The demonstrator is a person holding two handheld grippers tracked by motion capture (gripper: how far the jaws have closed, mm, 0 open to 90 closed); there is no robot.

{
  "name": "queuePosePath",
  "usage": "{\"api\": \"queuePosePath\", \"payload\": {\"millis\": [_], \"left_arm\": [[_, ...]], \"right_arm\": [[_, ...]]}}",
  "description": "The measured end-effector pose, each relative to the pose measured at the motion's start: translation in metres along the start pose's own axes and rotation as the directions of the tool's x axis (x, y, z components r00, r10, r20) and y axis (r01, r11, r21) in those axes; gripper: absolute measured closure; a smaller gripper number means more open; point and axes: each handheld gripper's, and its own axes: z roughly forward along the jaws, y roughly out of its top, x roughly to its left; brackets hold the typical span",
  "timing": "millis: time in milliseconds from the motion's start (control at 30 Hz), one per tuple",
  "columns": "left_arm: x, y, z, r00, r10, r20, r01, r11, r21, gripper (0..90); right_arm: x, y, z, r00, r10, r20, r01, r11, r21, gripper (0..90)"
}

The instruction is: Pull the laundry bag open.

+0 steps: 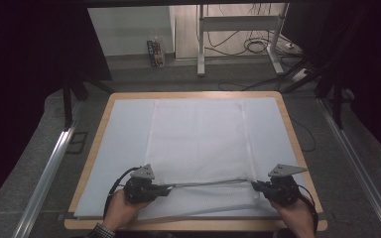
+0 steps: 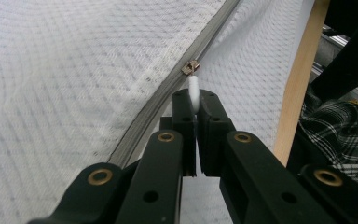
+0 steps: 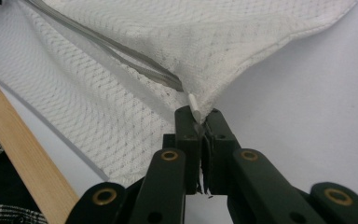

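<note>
Cover [image 1: 198,139] lies flat ahead of both grippers, its zipper [image 1: 208,183] running straight between them, right gripper [image 3: 200,122] clamped on the end corner, left gripper [image 2: 195,105] clamped on the white pull tab [image 2: 193,91].

We held our left gripper [image 1: 164,189] at seven o'clock and our right gripper [image 1: 254,185] at five o'clock, both low, jaws pressed together and pointing inward toward each other, hands [image 1: 120,209] gripping from behind.
</note>
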Motion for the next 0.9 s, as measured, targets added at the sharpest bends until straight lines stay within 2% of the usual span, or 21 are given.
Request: {"api": "queuePosePath", "payload": {"millis": [267,900], "left_arm": [[0.0,-0.004,-0.005,1.0,-0.001,0.008,0.001,1.0,-0.005,87.5],[0.006,-0.024,-0.025,0.9983,-0.047,-0.035,0.047,0.9988,-0.012,87.5]], "right_arm": [[0.0,0.0,0.0,1.0,-0.002,-0.004,0.002,1.0,0.0,85.6],[-0.004,-0.002,-0.001,0.9999,0.007,0.013,-0.008,1.0,0.003,85.6]]}}
